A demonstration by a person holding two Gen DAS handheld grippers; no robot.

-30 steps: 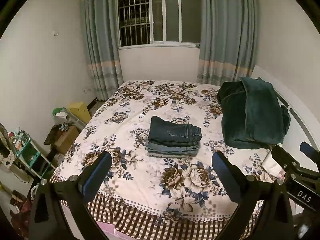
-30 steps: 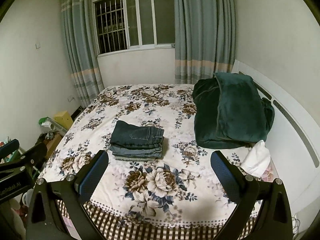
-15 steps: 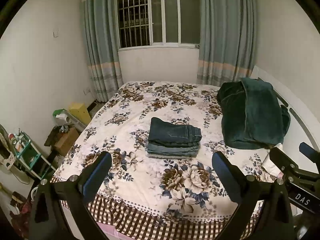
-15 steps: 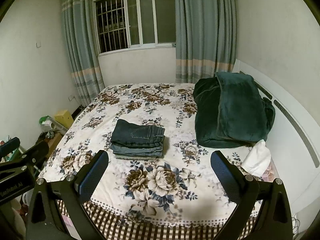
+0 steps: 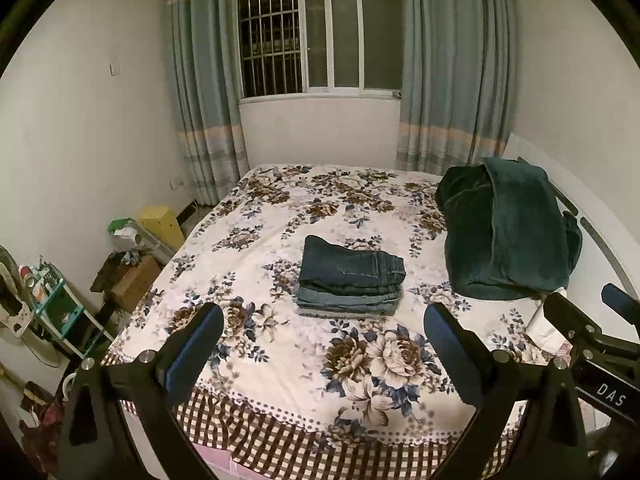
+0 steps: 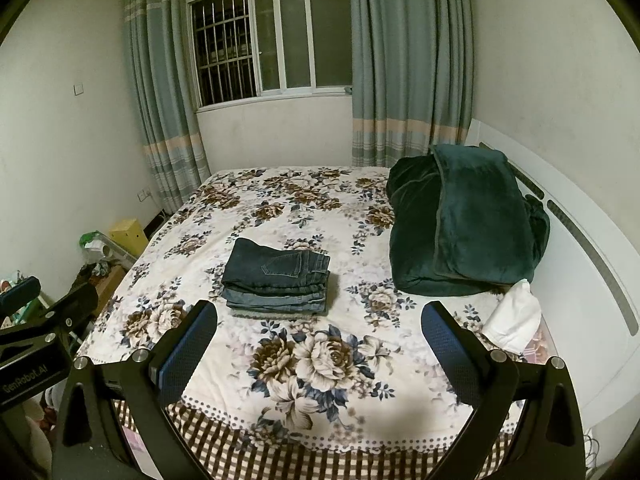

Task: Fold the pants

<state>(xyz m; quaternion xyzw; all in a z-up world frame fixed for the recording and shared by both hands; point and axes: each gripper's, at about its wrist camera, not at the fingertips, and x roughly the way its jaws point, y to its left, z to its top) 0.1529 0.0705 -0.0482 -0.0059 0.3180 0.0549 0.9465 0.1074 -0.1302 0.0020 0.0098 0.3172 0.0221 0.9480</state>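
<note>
A folded stack of dark blue jeans (image 5: 350, 280) lies in the middle of the floral bedspread (image 5: 280, 220); it also shows in the right wrist view (image 6: 278, 278). My left gripper (image 5: 322, 344) is open and empty, held back from the bed's near edge, well short of the stack. My right gripper (image 6: 320, 340) is open and empty too, beside the left one and equally far from the jeans. The right gripper's body shows at the right edge of the left wrist view (image 5: 592, 332), and the left one's at the left edge of the right wrist view (image 6: 44, 320).
A bulky dark green blanket (image 6: 464, 220) lies at the bed's right side by the white headboard (image 6: 580, 248), with a white cloth (image 6: 512, 316) in front of it. Boxes and a shelf with clutter (image 5: 132, 256) stand on the floor at the left. A curtained window (image 5: 320, 40) is behind.
Both grippers have drifted back slightly from the bed, and the views have shifted a little. The jeans stack has not moved and both grippers have stayed open.
</note>
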